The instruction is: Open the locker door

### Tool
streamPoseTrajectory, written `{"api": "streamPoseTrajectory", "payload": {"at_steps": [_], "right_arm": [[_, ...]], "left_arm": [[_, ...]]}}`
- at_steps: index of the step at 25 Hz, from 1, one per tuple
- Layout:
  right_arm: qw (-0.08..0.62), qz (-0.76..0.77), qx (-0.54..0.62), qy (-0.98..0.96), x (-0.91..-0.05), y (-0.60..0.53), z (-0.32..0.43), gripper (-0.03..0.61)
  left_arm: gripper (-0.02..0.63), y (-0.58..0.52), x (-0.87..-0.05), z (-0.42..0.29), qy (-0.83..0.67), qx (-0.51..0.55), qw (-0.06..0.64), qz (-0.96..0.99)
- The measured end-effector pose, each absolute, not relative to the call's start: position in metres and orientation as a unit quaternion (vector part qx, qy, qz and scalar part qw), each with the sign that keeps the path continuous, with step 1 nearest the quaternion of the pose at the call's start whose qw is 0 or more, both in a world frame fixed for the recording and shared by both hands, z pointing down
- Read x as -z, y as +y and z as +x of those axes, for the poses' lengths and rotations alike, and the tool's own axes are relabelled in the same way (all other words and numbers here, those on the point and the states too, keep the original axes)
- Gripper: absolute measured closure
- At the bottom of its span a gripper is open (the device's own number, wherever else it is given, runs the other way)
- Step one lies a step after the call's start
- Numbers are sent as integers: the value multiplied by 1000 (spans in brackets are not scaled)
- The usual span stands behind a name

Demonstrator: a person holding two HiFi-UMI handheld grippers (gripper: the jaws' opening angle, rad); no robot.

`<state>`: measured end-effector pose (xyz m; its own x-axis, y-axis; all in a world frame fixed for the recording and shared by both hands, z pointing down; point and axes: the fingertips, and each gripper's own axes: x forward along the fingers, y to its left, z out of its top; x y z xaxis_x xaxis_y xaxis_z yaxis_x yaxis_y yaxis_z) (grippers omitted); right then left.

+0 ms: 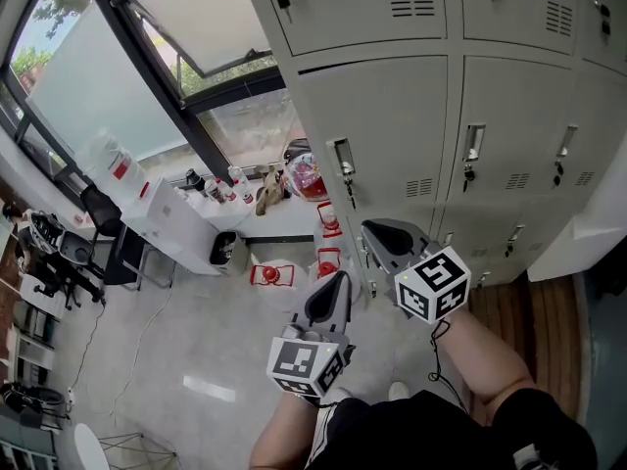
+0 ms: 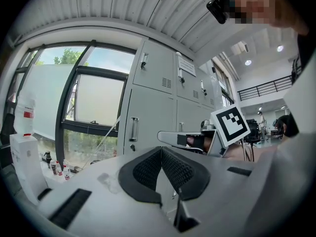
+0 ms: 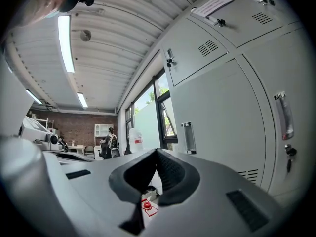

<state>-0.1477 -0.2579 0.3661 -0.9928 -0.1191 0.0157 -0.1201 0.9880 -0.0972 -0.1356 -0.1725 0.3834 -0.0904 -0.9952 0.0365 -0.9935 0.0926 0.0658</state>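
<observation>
Now holding left hand-held gripper (image 1: pixel 337 284) and right hand-held gripper (image 1: pixel 368 229) near the closed locker door (image 1: pixel 392 125), both clamped together on nothing, clear of its handle (image 1: pixel 343 161).

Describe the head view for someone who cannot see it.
Seen from above, a person points the left hand-held gripper and right hand-held gripper, both shut and empty, at grey lockers; a window is on the left.

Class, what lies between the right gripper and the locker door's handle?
In the head view, only a lock with a dangling key, just under the handle and above the right gripper.
</observation>
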Motion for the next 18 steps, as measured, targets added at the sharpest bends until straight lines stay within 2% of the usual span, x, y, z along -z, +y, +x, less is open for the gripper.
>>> {"api": "streamPoseTrajectory", "payload": {"at_steps": [11, 13, 18], "right_arm": [[13, 133, -50, -990, -373, -289, -200, 523], [14, 155, -51, -986, -374, -297, -211, 484], [27, 205, -41, -977, -378, -312, -236, 443]], "left_arm": [[597, -190, -383, -185, -705, 16, 40, 708], [597, -195, -382, -196, -693, 18, 41, 720], [597, -204, -385, -223, -666, 24, 46, 744]]}}
